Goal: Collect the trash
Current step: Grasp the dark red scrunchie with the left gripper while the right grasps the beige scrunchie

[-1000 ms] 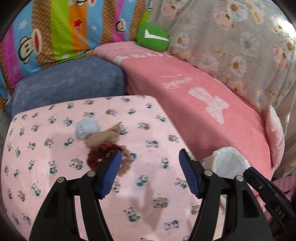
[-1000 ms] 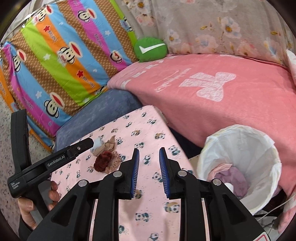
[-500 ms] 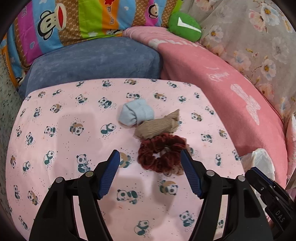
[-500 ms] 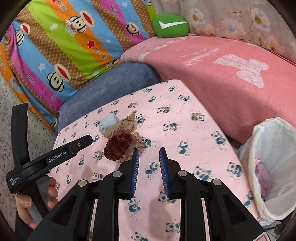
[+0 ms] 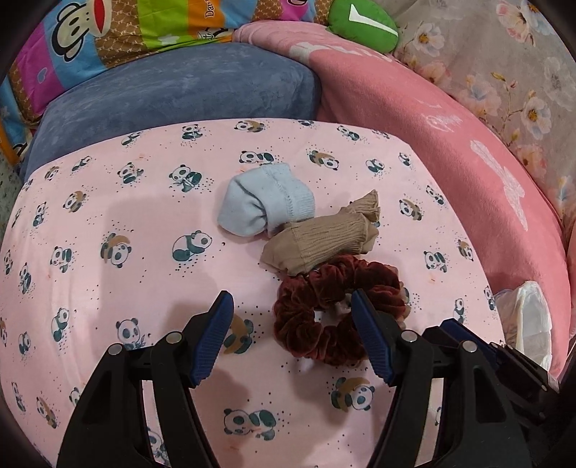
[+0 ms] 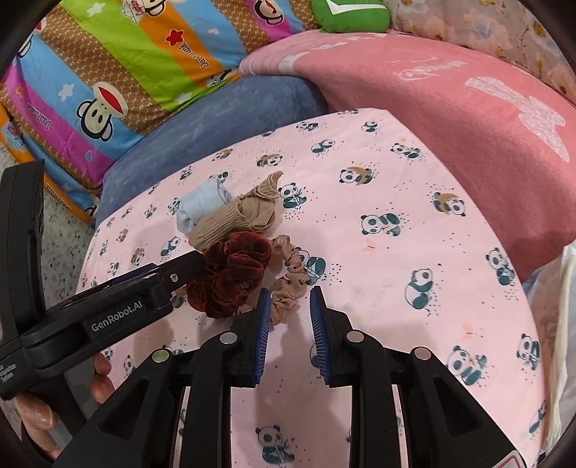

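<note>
A small pile lies on the pink panda-print cloth [image 5: 108, 201]: a rolled light blue sock [image 5: 266, 205], a beige sock [image 5: 320, 241] and a dark red velvet scrunchie [image 5: 324, 309]. My left gripper [image 5: 291, 302] is open just above the red scrunchie. The right pad overlaps the ring and the left pad stands over bare cloth. In the right wrist view a thin beige scrunchie [image 6: 293, 273] lies beside the red scrunchie [image 6: 230, 277]. My right gripper [image 6: 289, 293] hovers at its near end, jaws narrowly apart and nothing pressed between them.
A white bin bag [image 6: 565, 324] shows at the right edge, below the cloth. Behind the cloth are a blue cushion [image 5: 180, 93], a pink blanket [image 5: 450, 136], a striped monkey-print pillow [image 6: 126, 72] and a green cushion [image 5: 360, 25]. A hand [image 6: 32, 406] holds the left tool.
Both grippers have come down and closer to the pile. The red scrunchie now lies between the left fingers. The bin bag has slid to the right view's edge.
</note>
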Motion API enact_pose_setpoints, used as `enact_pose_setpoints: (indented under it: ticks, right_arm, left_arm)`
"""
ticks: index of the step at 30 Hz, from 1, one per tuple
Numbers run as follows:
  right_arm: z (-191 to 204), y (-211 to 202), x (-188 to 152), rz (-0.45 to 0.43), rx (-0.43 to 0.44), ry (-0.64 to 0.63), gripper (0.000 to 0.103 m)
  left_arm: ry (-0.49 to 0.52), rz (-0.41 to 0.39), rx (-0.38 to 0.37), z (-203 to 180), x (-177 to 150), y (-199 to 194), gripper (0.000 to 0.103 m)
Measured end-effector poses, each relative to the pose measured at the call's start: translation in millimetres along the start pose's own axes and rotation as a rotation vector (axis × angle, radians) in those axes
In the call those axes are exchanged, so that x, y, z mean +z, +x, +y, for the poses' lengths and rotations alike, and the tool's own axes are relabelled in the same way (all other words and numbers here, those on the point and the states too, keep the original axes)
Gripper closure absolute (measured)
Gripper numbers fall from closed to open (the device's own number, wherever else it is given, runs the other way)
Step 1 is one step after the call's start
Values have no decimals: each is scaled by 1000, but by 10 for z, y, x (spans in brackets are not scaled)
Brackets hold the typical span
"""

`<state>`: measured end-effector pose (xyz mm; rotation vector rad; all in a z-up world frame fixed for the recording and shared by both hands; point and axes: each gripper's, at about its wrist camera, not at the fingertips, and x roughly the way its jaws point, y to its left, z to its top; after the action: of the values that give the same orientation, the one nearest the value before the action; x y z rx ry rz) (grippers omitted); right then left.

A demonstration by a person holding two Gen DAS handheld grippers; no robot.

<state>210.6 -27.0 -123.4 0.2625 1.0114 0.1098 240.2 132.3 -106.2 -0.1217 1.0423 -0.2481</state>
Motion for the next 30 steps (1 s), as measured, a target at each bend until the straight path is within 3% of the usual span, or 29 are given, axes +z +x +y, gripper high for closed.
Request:
enact_pose_setpoints:
  ticks: [3,10,14,17,23,30]
  right_arm:
    - [5,109,15,14,-2,-1,78]
    - [23,331,23,43,-7,-3,78]
    - [44,387,2,35,-17,-20,78]
    - [47,397,-10,36,-24,-24,81]
    - [-40,324,-61,51,-11,4,90]
    - [-113,-39,-98,-21,-8,26,94]
  left_arm:
    - [3,14,0,9,3,65,40]
    - [-6,51,-20,60,-35,191,56]
    - [5,57,-55,33,-44,189,74]
    - [9,60,-63,3,-57,174,81]
    - [7,64,-83,-48,-102,86,86]
    - [20,14,-104,-232,-78,-205,87]
